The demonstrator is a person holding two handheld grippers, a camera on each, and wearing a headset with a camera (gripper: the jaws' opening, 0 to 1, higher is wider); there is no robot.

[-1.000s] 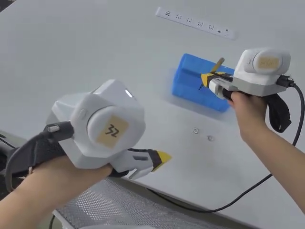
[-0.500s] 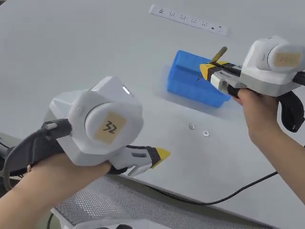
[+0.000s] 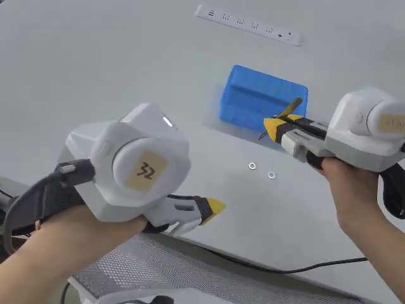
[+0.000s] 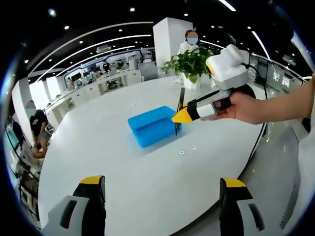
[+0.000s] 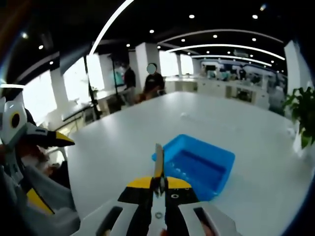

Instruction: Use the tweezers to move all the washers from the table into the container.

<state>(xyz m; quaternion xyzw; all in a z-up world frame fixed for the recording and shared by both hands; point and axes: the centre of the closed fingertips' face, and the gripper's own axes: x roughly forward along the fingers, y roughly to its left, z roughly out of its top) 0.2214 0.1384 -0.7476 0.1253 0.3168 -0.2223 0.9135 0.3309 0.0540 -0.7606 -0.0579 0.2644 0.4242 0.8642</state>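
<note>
- The right gripper (image 3: 273, 126) sits right of centre in the head view, its jaws clamped narrow on the tweezers (image 3: 288, 113). The tweezers' tips point down and left, over the lower right edge of the blue container (image 3: 262, 95).
- The tips are too small to tell whether they carry a washer.
- Two washers (image 3: 252, 166) (image 3: 271, 175) lie on the white table (image 3: 126, 69), just beside each other. They are below the container in the frame and near the tweezer tips, but apart from them.
- The left gripper (image 3: 212, 209) hangs at the lower middle of the head view, over the table's near edge. In the left gripper view its jaws (image 4: 160, 184) stand wide and hold nothing, with the container (image 4: 152, 125) and the washers (image 4: 182, 152) ahead of them.
- Judged step: a pickup of one of the two washers, with the tool poised between container and washers.
- The next move would call for lowering the tips onto one washer's rim and squeezing harder to pinch it. The flat ring may slide or flip away on the smooth table.
- The lift into the container just above is short, so the grip needs holding until the washer is over the inside.
</note>
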